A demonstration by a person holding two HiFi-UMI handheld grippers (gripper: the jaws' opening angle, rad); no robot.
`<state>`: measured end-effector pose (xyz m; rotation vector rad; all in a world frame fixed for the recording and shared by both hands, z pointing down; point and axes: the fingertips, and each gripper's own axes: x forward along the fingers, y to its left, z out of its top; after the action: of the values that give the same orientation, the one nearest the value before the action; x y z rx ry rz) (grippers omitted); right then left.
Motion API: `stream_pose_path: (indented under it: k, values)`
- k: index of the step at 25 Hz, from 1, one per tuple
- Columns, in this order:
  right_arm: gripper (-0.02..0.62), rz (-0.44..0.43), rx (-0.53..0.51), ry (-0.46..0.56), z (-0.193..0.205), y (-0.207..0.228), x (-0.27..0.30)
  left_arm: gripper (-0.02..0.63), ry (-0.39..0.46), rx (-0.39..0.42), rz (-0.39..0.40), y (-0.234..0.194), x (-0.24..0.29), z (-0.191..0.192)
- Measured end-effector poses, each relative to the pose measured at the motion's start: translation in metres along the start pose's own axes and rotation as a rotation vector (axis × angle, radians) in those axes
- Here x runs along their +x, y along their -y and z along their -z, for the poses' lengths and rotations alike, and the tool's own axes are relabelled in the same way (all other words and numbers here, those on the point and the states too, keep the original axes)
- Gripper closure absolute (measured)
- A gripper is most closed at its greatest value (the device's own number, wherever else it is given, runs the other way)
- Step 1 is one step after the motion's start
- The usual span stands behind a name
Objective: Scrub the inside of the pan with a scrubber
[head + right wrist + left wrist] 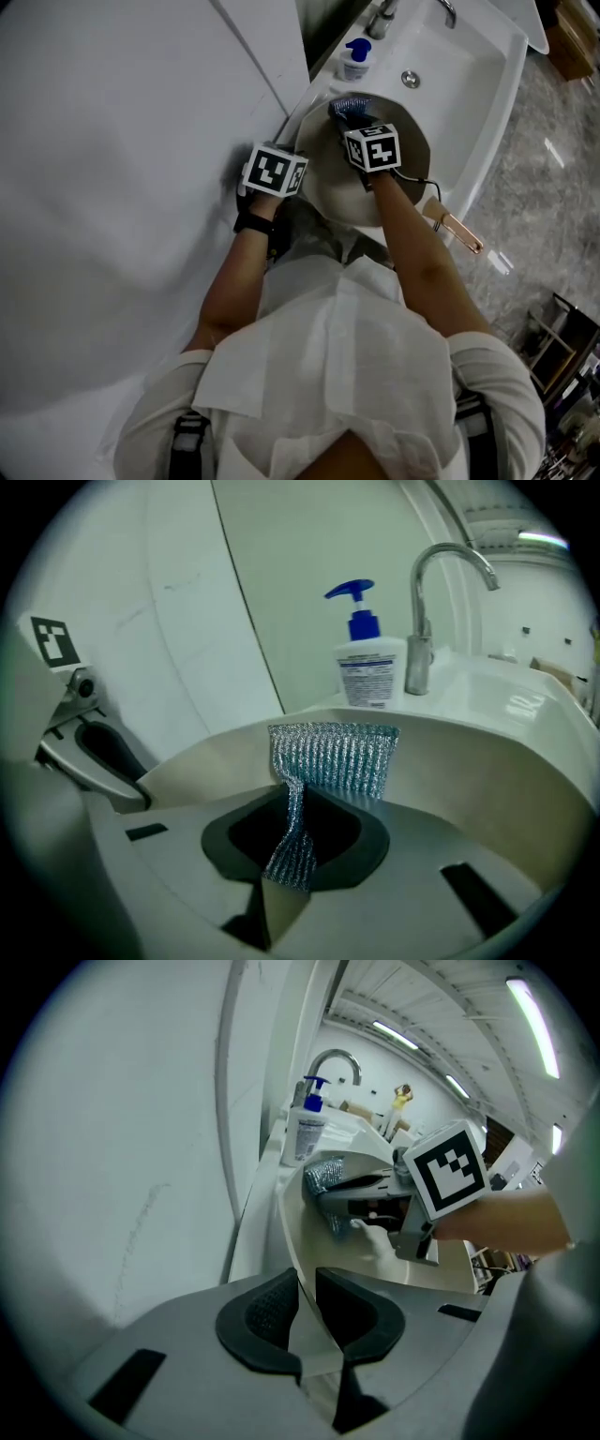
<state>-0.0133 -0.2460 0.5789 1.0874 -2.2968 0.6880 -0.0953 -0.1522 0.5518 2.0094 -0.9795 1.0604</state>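
A cream pan (405, 161) is held tilted over the white sink, its copper-tipped handle (458, 232) pointing toward the person. My left gripper (307, 1303) is shut on the pan's thin rim (292, 1241), with a pad on each side of the wall. Inside the pan, my right gripper (294, 838) is shut on a silvery blue mesh scrubber (334, 758). The scrubber's free end lies against the pan's far inner wall (487, 761). In the head view the scrubber (349, 107) shows at the pan's far edge, just beyond the right gripper's marker cube (373, 148).
A white sink (487, 66) with a drain (410, 79) lies beneath the pan. A blue-pump soap bottle (367, 672) and a chrome faucet (427, 611) stand behind it. A large white curved surface (112, 169) fills the left side.
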Motion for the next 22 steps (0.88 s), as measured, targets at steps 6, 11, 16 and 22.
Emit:
stream_pose_path:
  k: [6, 11, 16, 22]
  values:
    - [0.546, -0.258, -0.101, -0.045, 0.019, -0.081, 0.002, 0.538, 0.009, -0.022, 0.013, -0.002, 0.000, -0.001]
    - [0.546, -0.465, -0.166, -0.156, 0.054, -0.122, -0.020, 0.540, 0.014, -0.044, 0.015, -0.002, 0.000, -0.001]
    - [0.546, -0.597, -0.051, -0.248, 0.070, -0.132, -0.035, 0.538, 0.008, -0.055, 0.023, -0.001, 0.000, 0.002]
    - [0.546, -0.457, -0.094, -0.224, 0.055, -0.112, -0.011, 0.538, 0.005, -0.038, 0.010, -0.001, 0.000, 0.004]
